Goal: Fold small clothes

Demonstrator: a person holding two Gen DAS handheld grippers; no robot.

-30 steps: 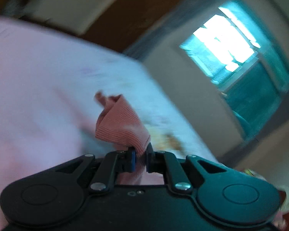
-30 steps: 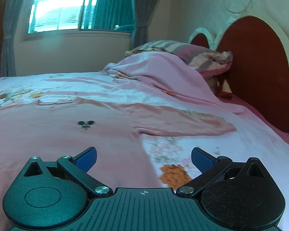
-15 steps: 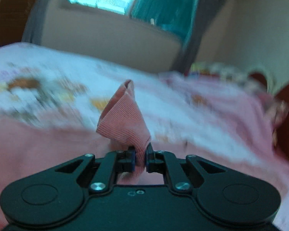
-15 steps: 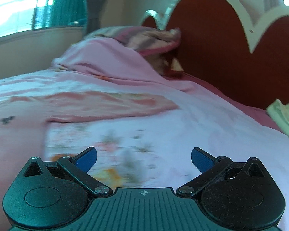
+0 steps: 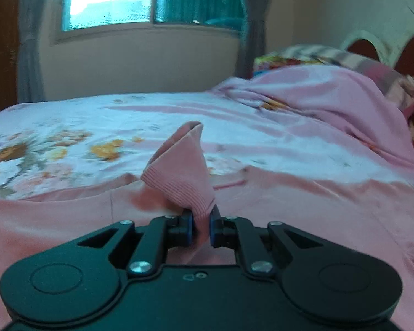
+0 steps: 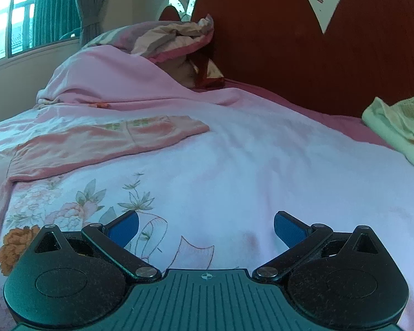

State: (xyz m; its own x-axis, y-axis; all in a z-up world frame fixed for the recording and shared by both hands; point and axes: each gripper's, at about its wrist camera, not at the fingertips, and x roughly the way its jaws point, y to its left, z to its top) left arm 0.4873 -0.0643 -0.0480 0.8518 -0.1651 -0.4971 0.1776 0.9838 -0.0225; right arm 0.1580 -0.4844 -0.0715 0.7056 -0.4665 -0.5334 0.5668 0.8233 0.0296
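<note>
A pink long-sleeved top lies spread on the bed (image 5: 317, 201). My left gripper (image 5: 201, 227) is shut on its ribbed cuff (image 5: 179, 171), which stands up in a cone above the jaws. In the right wrist view one sleeve of the pink top (image 6: 110, 140) lies flat to the left. My right gripper (image 6: 206, 227) is open and empty, low over the floral sheet (image 6: 234, 165), right of that sleeve.
A pink blanket (image 6: 110, 82) and pillows (image 6: 176, 38) are heaped at the head of the bed by the red headboard (image 6: 303, 41). A pale green garment (image 6: 400, 121) lies at the right edge. A window (image 5: 110, 2) is on the far wall.
My left gripper has swung round with the cuff still held and now faces the window over the bed. My right gripper has turned right, from the top's body toward the headboard.
</note>
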